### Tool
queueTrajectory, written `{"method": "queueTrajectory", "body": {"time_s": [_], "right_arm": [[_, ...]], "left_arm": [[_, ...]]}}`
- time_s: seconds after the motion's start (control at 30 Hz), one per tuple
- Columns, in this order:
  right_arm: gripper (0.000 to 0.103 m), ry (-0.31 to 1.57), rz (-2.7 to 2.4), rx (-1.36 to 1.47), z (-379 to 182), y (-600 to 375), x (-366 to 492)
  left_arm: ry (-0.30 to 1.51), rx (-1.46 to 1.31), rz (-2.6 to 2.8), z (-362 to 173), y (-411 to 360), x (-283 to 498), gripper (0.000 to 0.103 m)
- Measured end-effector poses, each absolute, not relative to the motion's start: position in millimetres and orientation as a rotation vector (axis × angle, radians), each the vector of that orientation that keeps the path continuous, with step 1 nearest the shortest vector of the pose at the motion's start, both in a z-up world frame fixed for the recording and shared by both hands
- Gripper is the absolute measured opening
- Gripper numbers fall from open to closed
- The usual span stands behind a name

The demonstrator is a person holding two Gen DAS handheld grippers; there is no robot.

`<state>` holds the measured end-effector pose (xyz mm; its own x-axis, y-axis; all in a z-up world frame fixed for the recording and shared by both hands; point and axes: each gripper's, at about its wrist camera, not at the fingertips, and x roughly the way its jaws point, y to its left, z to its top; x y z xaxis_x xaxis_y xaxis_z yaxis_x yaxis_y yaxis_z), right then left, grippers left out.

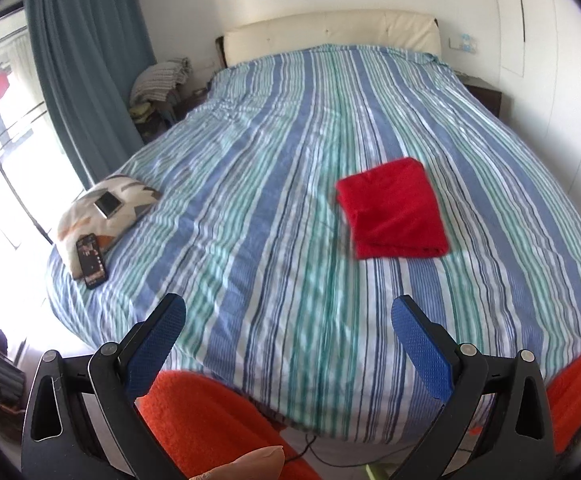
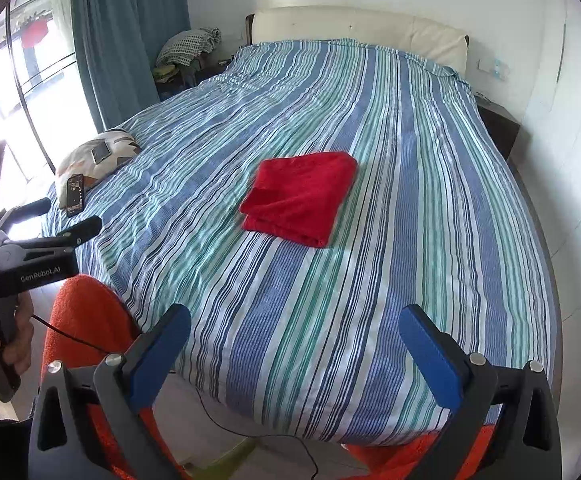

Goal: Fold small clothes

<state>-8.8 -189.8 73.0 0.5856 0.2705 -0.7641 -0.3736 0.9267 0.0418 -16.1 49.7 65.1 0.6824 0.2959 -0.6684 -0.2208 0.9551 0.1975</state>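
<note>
A red cloth [image 1: 392, 208] lies folded into a neat rectangle on the striped bed [image 1: 270, 200]. It also shows in the right wrist view [image 2: 300, 197], near the bed's middle. My left gripper [image 1: 288, 320] is open and empty, held back over the bed's near edge, well short of the cloth. My right gripper [image 2: 294, 334] is open and empty too, also at the near edge. The left gripper's body shows at the left of the right wrist view [image 2: 42, 248].
A patterned pillow [image 1: 106, 212] with two phones [image 1: 91, 261] on it lies at the bed's left edge. Orange fabric [image 1: 210, 420] covers the person's legs below the grippers. A curtain [image 1: 86, 72], a window and a pile of laundry [image 1: 162, 80] stand at the left.
</note>
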Motion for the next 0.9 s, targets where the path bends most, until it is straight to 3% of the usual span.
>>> {"method": "queueTrajectory", "body": {"time_s": [0.17, 0.37, 0.9], "right_arm": [[0.103, 0.857, 0.344, -0.127, 74.6, -193.6, -0.4], [0.103, 0.891, 0.342, -0.094, 69.4, -196.5, 4.6], [0.103, 0.909, 0.318, -0.146, 69.3, -188.7, -10.7]], "left_arm": [[0.747, 0.21, 0.371, 62.7, 46.5, -8.7, 0.103], [0.892, 0.105, 0.244, 49.2, 30.4, -10.6, 0.103], [0.916, 0.069, 0.194, 51.0, 12.2, -22.2, 0.103]]}}
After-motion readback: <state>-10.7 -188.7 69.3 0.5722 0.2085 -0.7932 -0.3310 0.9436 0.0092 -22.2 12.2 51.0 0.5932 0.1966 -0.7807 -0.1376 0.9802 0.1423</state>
